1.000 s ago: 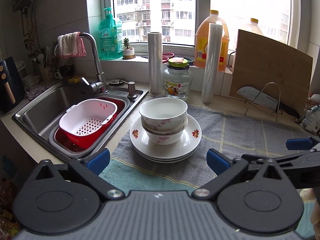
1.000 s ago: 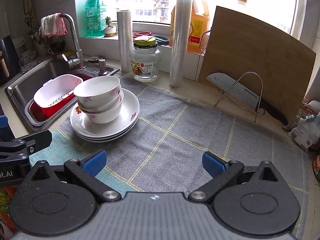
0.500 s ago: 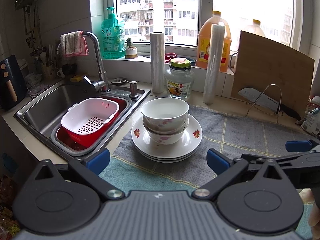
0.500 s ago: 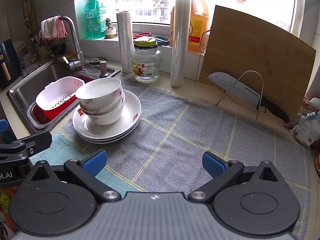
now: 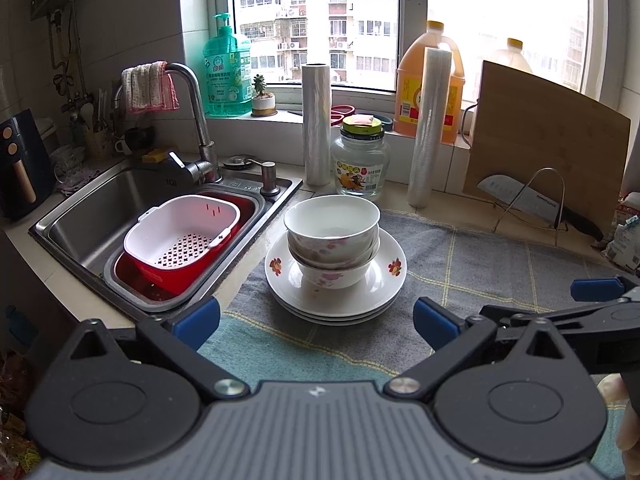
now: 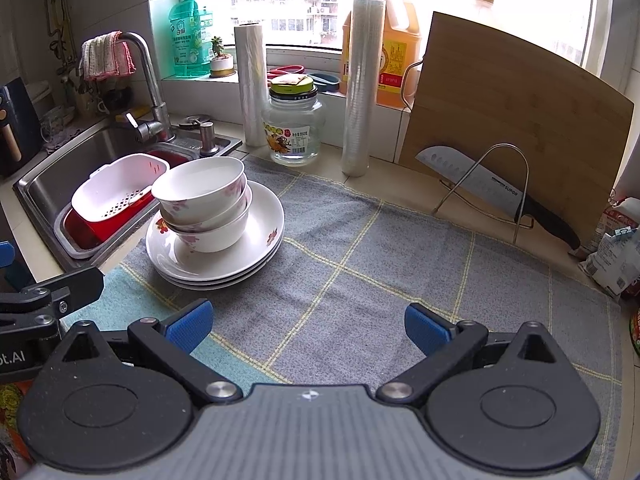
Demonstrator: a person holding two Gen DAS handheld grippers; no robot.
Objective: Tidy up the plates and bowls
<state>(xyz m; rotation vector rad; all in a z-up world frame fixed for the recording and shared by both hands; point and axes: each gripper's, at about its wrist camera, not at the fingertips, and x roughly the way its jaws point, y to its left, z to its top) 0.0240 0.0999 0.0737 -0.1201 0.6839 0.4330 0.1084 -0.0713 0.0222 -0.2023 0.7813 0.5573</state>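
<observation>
Left gripper [image 5: 316, 320] wide open, empty, facing stacked bowls [image 5: 332, 240] on plates [image 5: 336, 280], just beside sink [image 5: 100, 208]. Right gripper [image 6: 308, 322] wide open, empty, over cloth [image 6: 360, 260]; only its view shows the knife [image 6: 500, 196] clearly.

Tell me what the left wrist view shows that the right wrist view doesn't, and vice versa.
Only the left wrist view shows the right gripper from the side, open and empty. Only the right wrist view shows the whole knife in its wire rack and the red-rimmed object at the far right edge. Both show the stacked bowls on the plates, the grey cloth, and the sink with its white colander.
</observation>
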